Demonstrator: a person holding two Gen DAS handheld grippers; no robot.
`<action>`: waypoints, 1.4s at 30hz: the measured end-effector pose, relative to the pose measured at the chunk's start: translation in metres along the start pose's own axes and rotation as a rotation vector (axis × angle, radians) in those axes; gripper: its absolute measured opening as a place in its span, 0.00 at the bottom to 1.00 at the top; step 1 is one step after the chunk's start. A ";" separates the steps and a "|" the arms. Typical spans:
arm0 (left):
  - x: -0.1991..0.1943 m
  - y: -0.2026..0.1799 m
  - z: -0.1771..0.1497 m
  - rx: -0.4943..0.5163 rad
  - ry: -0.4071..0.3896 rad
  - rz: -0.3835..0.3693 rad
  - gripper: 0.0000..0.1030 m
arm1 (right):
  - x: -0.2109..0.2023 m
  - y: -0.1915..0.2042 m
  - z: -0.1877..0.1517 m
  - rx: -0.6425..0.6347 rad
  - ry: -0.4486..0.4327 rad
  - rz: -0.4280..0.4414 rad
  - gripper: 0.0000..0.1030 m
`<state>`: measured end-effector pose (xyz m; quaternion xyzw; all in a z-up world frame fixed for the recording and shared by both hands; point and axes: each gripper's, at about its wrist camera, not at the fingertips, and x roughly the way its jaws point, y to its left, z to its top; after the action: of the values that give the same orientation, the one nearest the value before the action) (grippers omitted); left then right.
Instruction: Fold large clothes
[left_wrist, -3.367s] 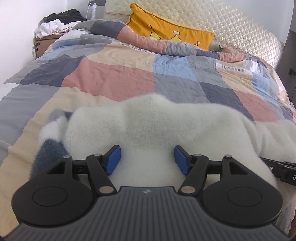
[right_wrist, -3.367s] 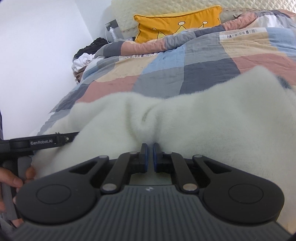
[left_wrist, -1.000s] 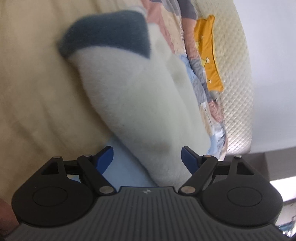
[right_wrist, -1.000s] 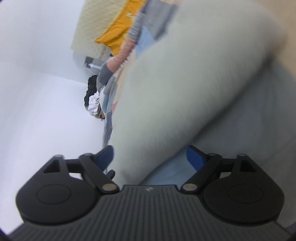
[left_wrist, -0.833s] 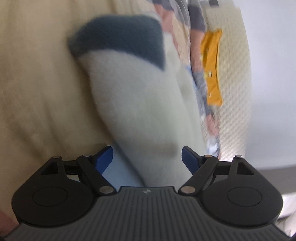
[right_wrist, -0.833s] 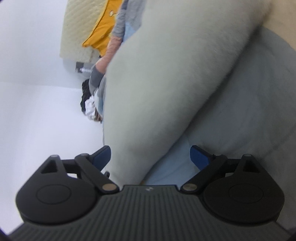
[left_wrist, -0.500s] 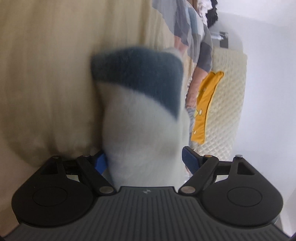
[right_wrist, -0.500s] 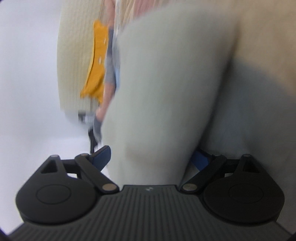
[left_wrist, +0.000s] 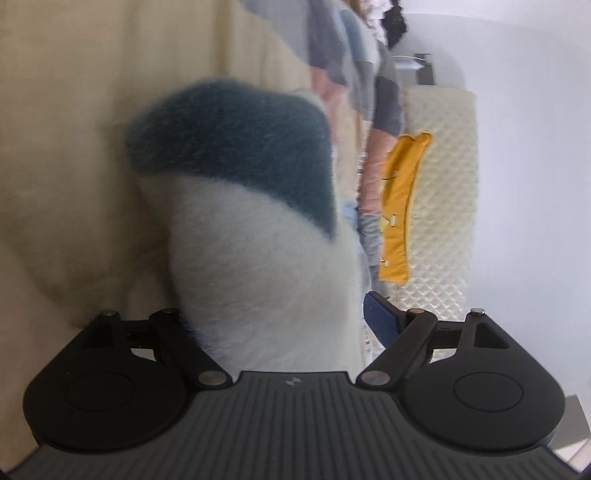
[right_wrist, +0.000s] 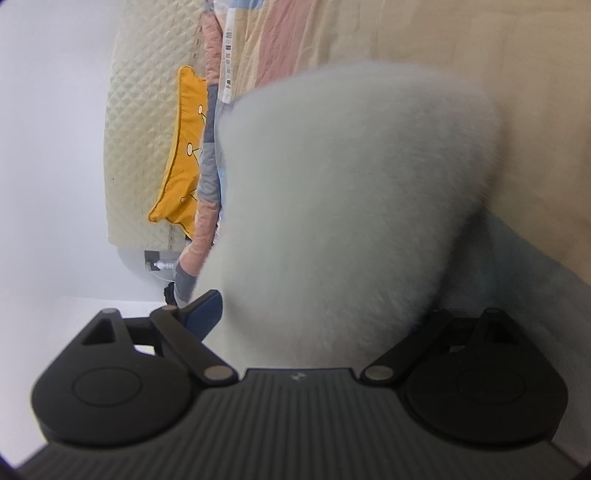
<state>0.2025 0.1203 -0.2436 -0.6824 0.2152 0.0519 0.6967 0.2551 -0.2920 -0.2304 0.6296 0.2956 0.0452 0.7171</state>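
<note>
A fluffy white garment (left_wrist: 258, 240) with a dark teal patch (left_wrist: 236, 136) lies bundled on the bed. Both wrist views are rolled on their side. My left gripper (left_wrist: 280, 314) stands wide open around the bundle's near end. One blue pad (left_wrist: 380, 314) shows just beside the fleece; the other is hidden behind it. In the right wrist view the white garment (right_wrist: 351, 184) fills the gap of my right gripper (right_wrist: 314, 314), also wide open. Its one visible pad (right_wrist: 207, 310) sits a little off the fleece and the other is covered.
The bundle rests on a patchwork duvet (left_wrist: 74, 110) (right_wrist: 480, 44). At the head of the bed are a yellow pillow (left_wrist: 402, 206) (right_wrist: 181, 166) and a quilted cream headboard (left_wrist: 443, 184) (right_wrist: 140, 129). Dark clothes (left_wrist: 393, 22) are piled beside the bed near a white wall.
Both grippers have rolled further onto their sides and moved in, so the bundle now fills the gap between each pair of jaws. The right gripper, shut earlier, stands wide.
</note>
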 end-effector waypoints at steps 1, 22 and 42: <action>0.001 -0.001 0.000 0.009 0.002 0.005 0.83 | 0.001 -0.001 0.001 0.017 -0.002 0.012 0.92; 0.012 -0.006 0.006 0.097 0.024 0.114 0.52 | -0.012 0.006 0.001 -0.137 -0.007 0.022 0.47; -0.014 -0.062 0.006 0.247 0.028 -0.001 0.46 | -0.069 0.070 -0.003 -0.463 -0.072 0.245 0.40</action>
<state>0.2139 0.1249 -0.1807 -0.5921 0.2293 0.0155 0.7724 0.2181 -0.3050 -0.1395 0.4812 0.1732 0.1755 0.8412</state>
